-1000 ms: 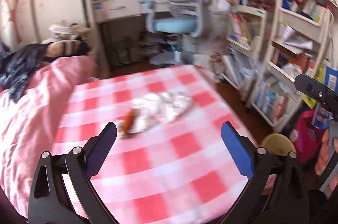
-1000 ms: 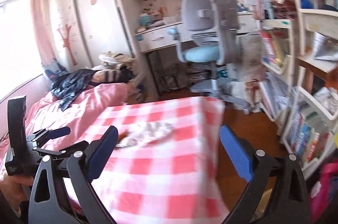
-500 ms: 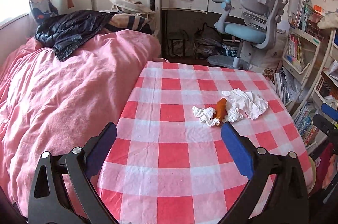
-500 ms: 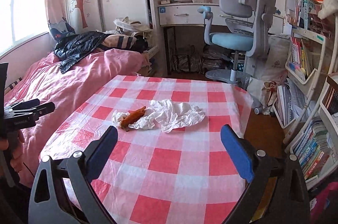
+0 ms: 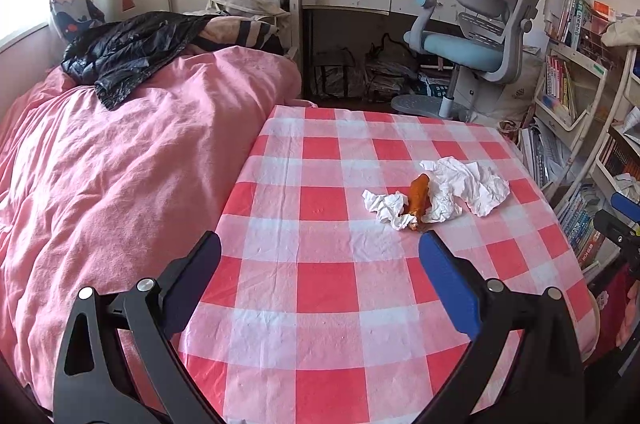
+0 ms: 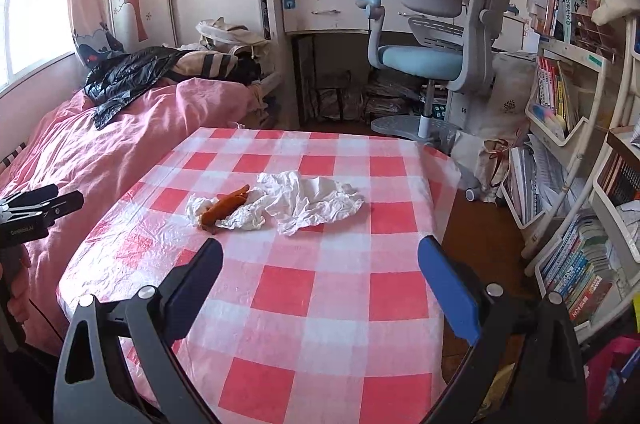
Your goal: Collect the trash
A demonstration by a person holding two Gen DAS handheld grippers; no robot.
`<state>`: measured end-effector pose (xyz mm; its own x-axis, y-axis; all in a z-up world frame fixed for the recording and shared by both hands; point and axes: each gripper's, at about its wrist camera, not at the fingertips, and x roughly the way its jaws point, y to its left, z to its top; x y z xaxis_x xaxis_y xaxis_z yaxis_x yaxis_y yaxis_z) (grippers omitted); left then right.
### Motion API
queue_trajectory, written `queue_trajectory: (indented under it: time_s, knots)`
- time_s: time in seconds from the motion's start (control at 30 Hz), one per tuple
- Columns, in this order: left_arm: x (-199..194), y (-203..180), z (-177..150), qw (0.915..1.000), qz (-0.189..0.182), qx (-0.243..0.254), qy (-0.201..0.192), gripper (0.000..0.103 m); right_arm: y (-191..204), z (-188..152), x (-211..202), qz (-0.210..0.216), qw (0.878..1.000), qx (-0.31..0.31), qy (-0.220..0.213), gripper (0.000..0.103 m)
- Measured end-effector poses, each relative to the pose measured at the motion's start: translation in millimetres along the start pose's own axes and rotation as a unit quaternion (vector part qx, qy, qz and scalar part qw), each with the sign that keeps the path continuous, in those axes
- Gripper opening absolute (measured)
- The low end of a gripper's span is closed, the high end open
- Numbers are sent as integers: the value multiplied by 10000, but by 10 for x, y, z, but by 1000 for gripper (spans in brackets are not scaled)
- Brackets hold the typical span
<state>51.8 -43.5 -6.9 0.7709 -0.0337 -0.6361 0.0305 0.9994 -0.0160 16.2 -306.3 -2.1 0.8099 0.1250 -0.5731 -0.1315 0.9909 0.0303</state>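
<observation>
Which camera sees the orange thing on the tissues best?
The left wrist view: the orange scrap shows whole, lying between the crumpled tissues. The right wrist view shows it too, but lower and flatter.

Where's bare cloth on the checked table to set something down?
Free: the near half of the checked table, between the tools and the trash; also the far strip toward the chair. Crowded: mid-table, crumpled tissues around the orange scrap.
</observation>
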Motion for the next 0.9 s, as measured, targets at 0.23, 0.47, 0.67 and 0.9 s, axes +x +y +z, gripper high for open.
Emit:
queue_trajectory:
  time_s: [0.23,0.47,0.67,0.9]
  knots:
    - [37,31,3,9999,2,-100,41,95,131,-1,32,25,9993,-365,72,94]
    - [95,76,-5,9997,-18,-230,126,95,182,-12,53,25,9987,-492,123,94]
    - [119,90,-11,9996,-16,-222,180,95,188,-15,55,24,9986,-507,133,94]
    - [129,95,-14,9995,-14,-226,200,95,208,-25,63,26,9984,-538,142,94]
